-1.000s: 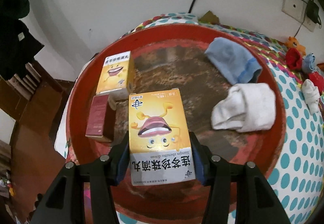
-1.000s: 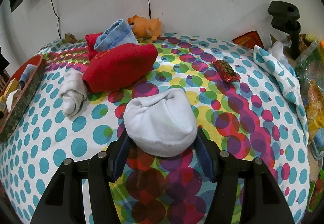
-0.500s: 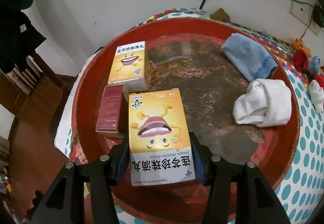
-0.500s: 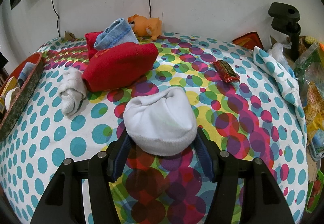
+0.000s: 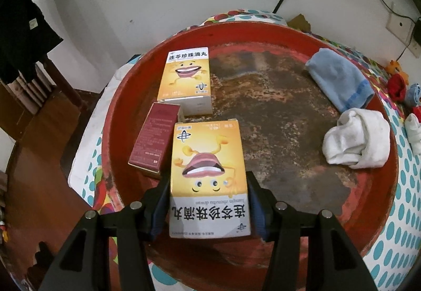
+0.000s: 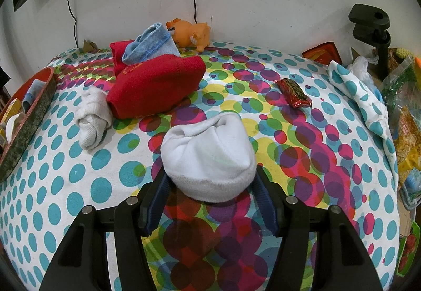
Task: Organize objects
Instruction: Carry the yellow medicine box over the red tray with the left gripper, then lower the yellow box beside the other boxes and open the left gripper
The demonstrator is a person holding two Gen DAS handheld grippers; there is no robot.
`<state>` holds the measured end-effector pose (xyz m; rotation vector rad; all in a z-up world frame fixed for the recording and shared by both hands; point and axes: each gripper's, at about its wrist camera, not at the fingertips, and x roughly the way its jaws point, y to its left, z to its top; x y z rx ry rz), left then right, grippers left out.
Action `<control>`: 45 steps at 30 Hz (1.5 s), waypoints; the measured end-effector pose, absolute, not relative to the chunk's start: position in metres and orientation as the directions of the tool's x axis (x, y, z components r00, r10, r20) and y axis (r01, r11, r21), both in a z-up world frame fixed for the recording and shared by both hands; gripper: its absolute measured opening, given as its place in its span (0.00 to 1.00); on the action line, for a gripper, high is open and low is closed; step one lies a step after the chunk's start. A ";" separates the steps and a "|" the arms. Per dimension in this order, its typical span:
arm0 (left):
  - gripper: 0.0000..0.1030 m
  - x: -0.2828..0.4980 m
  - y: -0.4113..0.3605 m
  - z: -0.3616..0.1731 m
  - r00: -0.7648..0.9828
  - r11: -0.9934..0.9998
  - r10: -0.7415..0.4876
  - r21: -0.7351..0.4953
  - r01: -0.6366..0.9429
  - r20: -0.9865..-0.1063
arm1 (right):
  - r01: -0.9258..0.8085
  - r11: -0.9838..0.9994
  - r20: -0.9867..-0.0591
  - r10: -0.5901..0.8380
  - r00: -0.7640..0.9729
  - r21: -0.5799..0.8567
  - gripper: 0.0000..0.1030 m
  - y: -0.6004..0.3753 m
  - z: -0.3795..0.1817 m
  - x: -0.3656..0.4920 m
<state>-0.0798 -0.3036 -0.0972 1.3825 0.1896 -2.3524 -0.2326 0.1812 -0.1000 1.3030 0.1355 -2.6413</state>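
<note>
Now our left gripper [image 5: 208, 201] holds the yellow box [image 5: 208, 178] between its jaws, and it has drifted toward the left boxes in the red tray [image 5: 379, 212]; placing seems near. Our right gripper [image 6: 210, 199] grips a white sock [image 6: 208, 157] at frame centre.

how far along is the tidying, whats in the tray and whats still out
Done: the red tray already holds a yellow box, a maroon box, a blue sock and a white sock.

In hand: left gripper grips a second yellow box; right gripper grips a white sock bundle.

Left: red sock, small white sock.
</note>
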 end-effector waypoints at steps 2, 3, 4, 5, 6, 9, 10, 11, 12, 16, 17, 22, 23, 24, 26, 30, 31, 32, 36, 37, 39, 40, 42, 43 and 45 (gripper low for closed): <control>0.53 -0.079 -0.303 -0.096 -0.434 -0.912 -0.276 0.091 0.401 -0.857 | 0.212 -0.977 -0.793 -0.132 -0.594 0.003 0.58 0.181 -0.100 -0.233; 0.53 -0.078 -0.302 -0.095 -0.443 -0.915 -0.274 0.089 0.394 -0.854 | 0.212 -0.977 -0.793 -0.132 -0.594 0.003 0.58 0.181 -0.100 -0.233; 0.53 -0.077 -0.301 -0.094 -0.448 -0.917 -0.274 0.090 0.390 -0.851 | 0.212 -0.977 -0.793 -0.132 -0.594 0.003 0.58 0.181 -0.100 -0.233; 0.53 -0.075 -0.299 -0.092 -0.450 -0.915 -0.285 0.100 0.391 -0.846 | 0.212 -0.977 -0.793 -0.131 -0.594 0.003 0.58 0.181 -0.100 -0.233; 0.53 -0.074 -0.297 -0.089 -0.459 -0.916 -0.290 0.105 0.387 -0.840 | 0.212 -0.977 -0.793 -0.131 -0.594 0.003 0.58 0.181 -0.100 -0.233; 0.53 -0.068 -0.293 -0.080 -0.491 -0.921 -0.299 0.113 0.373 -0.818 | 0.212 -0.977 -0.793 -0.131 -0.595 0.003 0.58 0.181 -0.100 -0.232; 0.53 -0.066 -0.292 -0.077 -0.500 -0.922 -0.296 0.105 0.374 -0.814 | 0.212 -0.977 -0.793 -0.131 -0.595 0.003 0.58 0.181 -0.100 -0.233; 0.53 -0.062 -0.293 -0.073 -0.514 -0.922 -0.287 0.087 0.378 -0.809 | 0.212 -0.977 -0.793 -0.131 -0.594 0.003 0.58 0.181 -0.100 -0.233; 0.53 -0.059 -0.293 -0.070 -0.525 -0.921 -0.280 0.070 0.384 -0.804 | 0.212 -0.977 -0.793 -0.131 -0.595 0.003 0.58 0.180 -0.100 -0.232; 0.53 -0.045 -0.292 -0.064 -0.559 -0.914 -0.272 0.029 0.406 -0.783 | 0.212 -0.977 -0.793 -0.131 -0.595 0.002 0.58 0.180 -0.100 -0.232; 0.53 -0.040 -0.291 -0.063 -0.568 -0.914 -0.270 0.022 0.405 -0.777 | 0.211 -0.977 -0.793 -0.131 -0.594 0.003 0.58 0.180 -0.100 -0.232; 0.53 -0.023 -0.282 -0.063 -0.606 -0.916 -0.268 0.004 0.401 -0.749 | 0.211 -0.977 -0.793 -0.130 -0.595 0.002 0.58 0.180 -0.099 -0.233; 0.53 -0.020 -0.280 -0.064 -0.613 -0.920 -0.264 0.003 0.392 -0.744 | 0.211 -0.977 -0.793 -0.130 -0.595 0.002 0.58 0.180 -0.099 -0.233; 0.53 -0.017 -0.277 -0.066 -0.617 -0.924 -0.259 0.004 0.383 -0.743 | 0.211 -0.978 -0.793 -0.129 -0.595 0.001 0.58 0.179 -0.099 -0.232; 0.53 -0.013 -0.272 -0.067 -0.629 -0.926 -0.264 0.010 0.376 -0.731 | 0.210 -0.978 -0.793 -0.126 -0.595 -0.002 0.58 0.180 -0.099 -0.233; 0.53 -0.010 -0.269 -0.065 -0.650 -0.937 -0.246 0.006 0.348 -0.719 | 0.209 -0.978 -0.792 -0.122 -0.599 -0.008 0.53 0.180 -0.099 -0.233; 0.53 -0.010 -0.269 -0.064 -0.654 -0.938 -0.241 -0.001 0.346 -0.717 | 0.212 -0.977 -0.792 -0.126 -0.597 -0.004 0.53 0.181 -0.099 -0.233; 0.53 -0.008 -0.270 -0.062 -0.663 -0.937 -0.238 -0.012 0.349 -0.710 | 0.211 -0.977 -0.792 -0.127 -0.598 -0.003 0.51 0.181 -0.099 -0.234; 0.53 -0.006 -0.276 -0.060 -0.670 -0.933 -0.226 -0.040 0.357 -0.707 | 0.198 -0.980 -0.788 -0.115 -0.605 -0.009 0.49 0.184 -0.098 -0.234; 0.53 -0.006 -0.279 -0.061 -0.672 -0.934 -0.207 -0.062 0.353 -0.711 | 0.195 -0.981 -0.785 -0.115 -0.609 -0.007 0.49 0.185 -0.097 -0.234; 0.53 -0.005 -0.284 -0.062 -0.665 -0.924 -0.212 -0.074 0.375 -0.716 | 0.183 -0.983 -0.779 -0.114 -0.617 -0.001 0.49 0.188 -0.096 -0.233; 0.53 -0.005 -0.286 -0.062 -0.663 -0.921 -0.214 -0.077 0.381 -0.717 | 0.173 -0.985 -0.776 -0.109 -0.621 0.000 0.49 0.190 -0.095 -0.233; 0.53 -0.004 -0.290 -0.062 -0.660 -0.917 -0.215 -0.084 0.390 -0.720 | 0.149 -0.989 -0.773 -0.094 -0.628 0.000 0.49 0.193 -0.093 -0.232; 0.53 -0.003 -0.292 -0.062 -0.662 -0.913 -0.220 -0.088 0.398 -0.717 | 0.137 -0.991 -0.771 -0.084 -0.631 -0.004 0.49 0.194 -0.093 -0.232; 0.53 -0.001 -0.295 -0.061 -0.662 -0.910 -0.222 -0.091 0.404 -0.716 | 0.127 -0.992 -0.769 -0.065 -0.636 -0.021 0.49 0.193 -0.092 -0.230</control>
